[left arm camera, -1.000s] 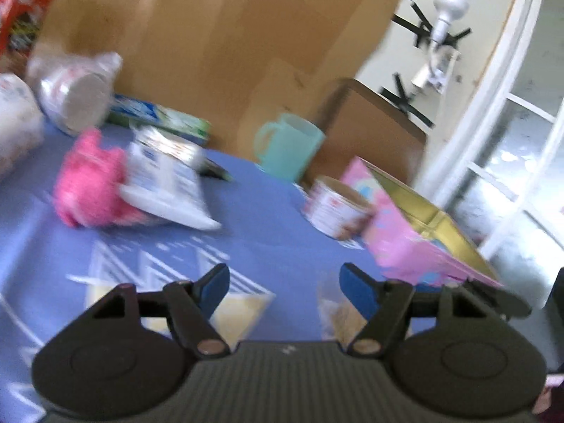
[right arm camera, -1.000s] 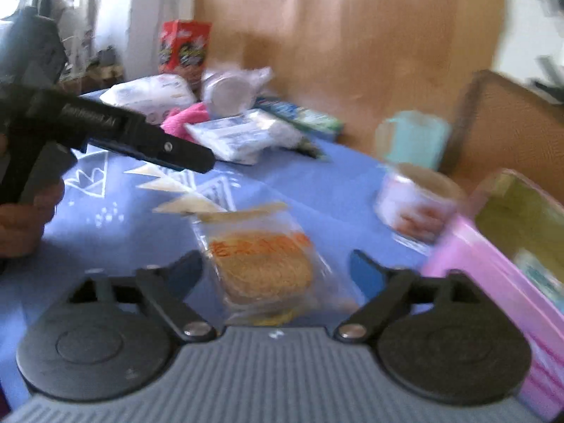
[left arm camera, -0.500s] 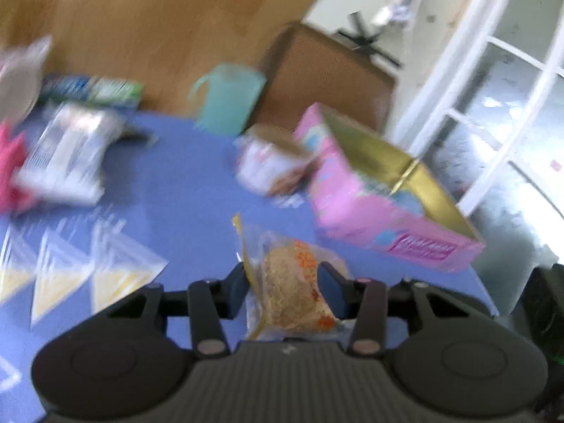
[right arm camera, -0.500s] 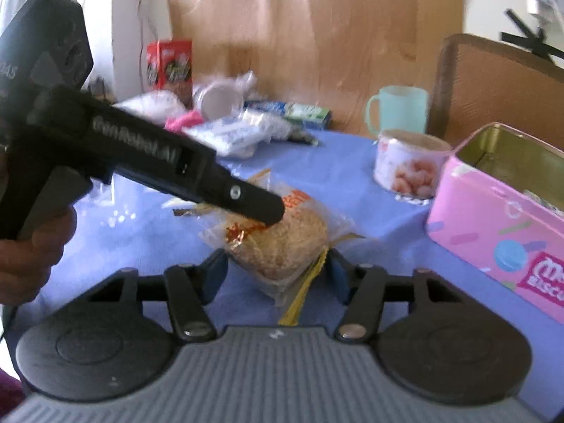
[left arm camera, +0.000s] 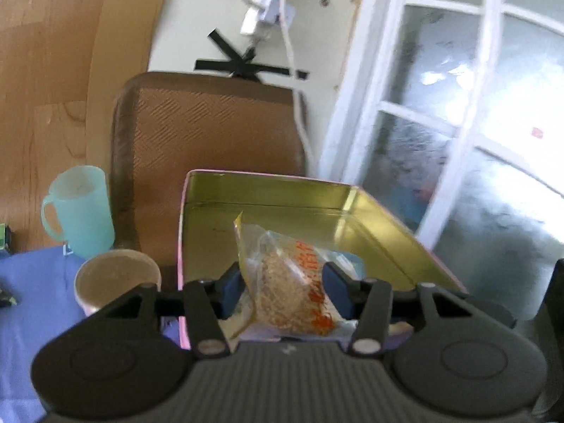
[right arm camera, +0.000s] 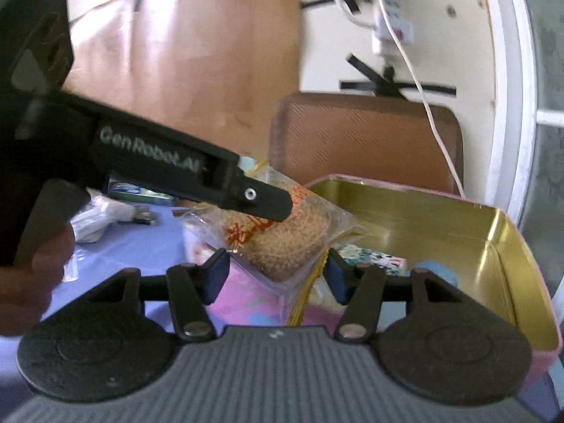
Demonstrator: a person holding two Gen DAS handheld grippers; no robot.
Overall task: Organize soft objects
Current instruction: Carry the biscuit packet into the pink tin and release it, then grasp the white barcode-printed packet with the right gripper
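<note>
The left gripper [left arm camera: 283,287] pinches a bagged cake [left arm camera: 292,296] between its blue pads, one pad pressed on each side of the crinkled wrapper, so the soft packet hangs upright in the grip and not flat. The hold sits low on the bag, which leaves the sealed yellow edge free above the fingers. The packet is carried over the near part of the open tin [left arm camera: 268,190], just above its gold floor, which suggests it is about to be let go there.

The right gripper [right arm camera: 273,276] has its jaws spread, and the cake [right arm camera: 282,243] lies in the gap between them. From this view the pads seem to stand clear of the wrapper, though the blur makes contact hard to rule out. It likely waits close by to steady the bag or tuck it down once the left one releases.

Inside the tin [right arm camera: 504,246] a patterned packet [right arm camera: 366,257] already lies on the floor, so the tin seems to serve as the bin for soft items. Left of the tin stand a cup [left arm camera: 116,276] and a mint mug [left arm camera: 79,211] on the blue cloth [left arm camera: 28,282], with a chair [left arm camera: 208,134] behind.
</note>
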